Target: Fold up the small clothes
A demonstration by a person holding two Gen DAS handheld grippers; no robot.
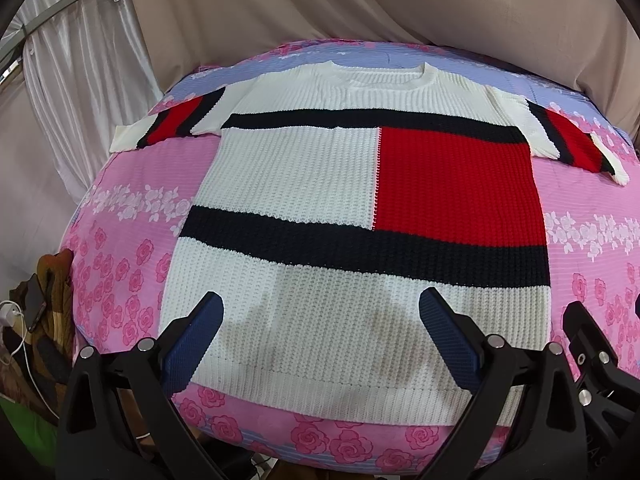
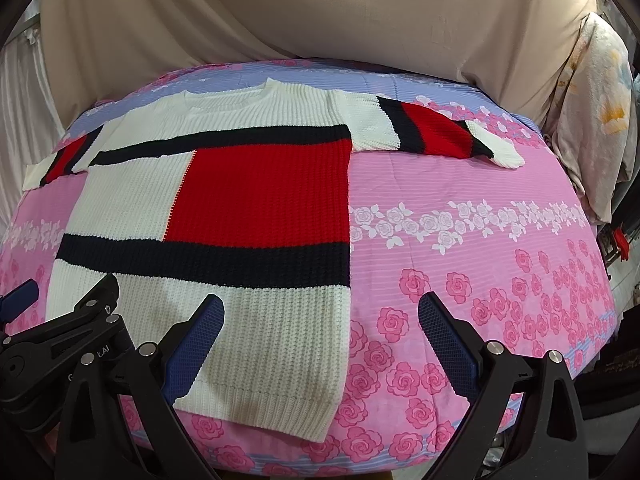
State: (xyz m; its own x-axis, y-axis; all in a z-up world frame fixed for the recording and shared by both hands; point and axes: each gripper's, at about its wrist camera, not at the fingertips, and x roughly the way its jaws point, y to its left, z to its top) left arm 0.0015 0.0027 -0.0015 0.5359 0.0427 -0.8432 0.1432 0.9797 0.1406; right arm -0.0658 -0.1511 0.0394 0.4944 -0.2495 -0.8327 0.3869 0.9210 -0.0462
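A knit sweater [image 1: 304, 184] in white, red and black blocks lies flat, front up, on a pink floral bedspread [image 1: 132, 216], sleeves spread to both sides, hem toward me. It also shows in the right wrist view [image 2: 224, 208]. My left gripper [image 1: 320, 320] is open and empty, hovering above the sweater's hem. My right gripper [image 2: 320, 320] is open and empty, above the sweater's lower right corner. The right gripper's body shows at the left view's right edge [image 1: 592, 344]; the left gripper's body shows at the right view's left edge [image 2: 72, 332].
Beige drapes [image 1: 360, 8] hang behind the bed. A white curtain [image 1: 80, 60] hangs at left. Brown cloth, a phone and a charger cable [image 1: 28, 320] lie off the bed's left edge. A pale floral cloth [image 2: 592, 120] hangs at right.
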